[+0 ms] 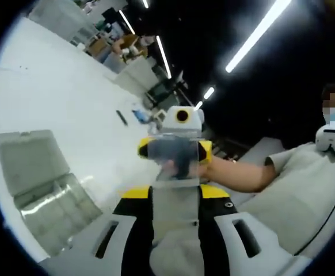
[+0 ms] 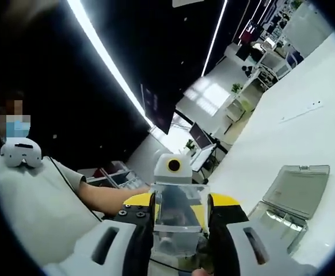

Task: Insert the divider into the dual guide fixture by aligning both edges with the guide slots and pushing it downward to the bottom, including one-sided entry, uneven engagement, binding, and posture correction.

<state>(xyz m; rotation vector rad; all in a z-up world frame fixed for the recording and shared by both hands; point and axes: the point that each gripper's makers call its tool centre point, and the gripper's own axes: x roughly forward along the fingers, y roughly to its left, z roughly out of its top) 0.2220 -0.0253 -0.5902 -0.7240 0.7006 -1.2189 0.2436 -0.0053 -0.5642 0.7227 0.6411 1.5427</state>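
White tabletop spreads across the left gripper view from nine to twelve o'clock, broad and mostly bare, and in the right gripper view the same table fills the two to four o'clock side. Beyond it lies a dim office hall with long ceiling light strips and distant desks. Near the far edge of the table a few small dark and blue items lie, too small to identify.

At eight o'clock in the left gripper view sits the clear plastic fixture, a box with its lid laid open beside it; in the right gripper view it lies at four o'clock, well apart from the jaws. What it holds cannot be told.

Both grippers meet in the air, facing each other. The left gripper pinches the lower edge of the transparent divider, and the right gripper is clamped on the same sheet from the opposite end. A person's forearm reaches in at three o'clock.
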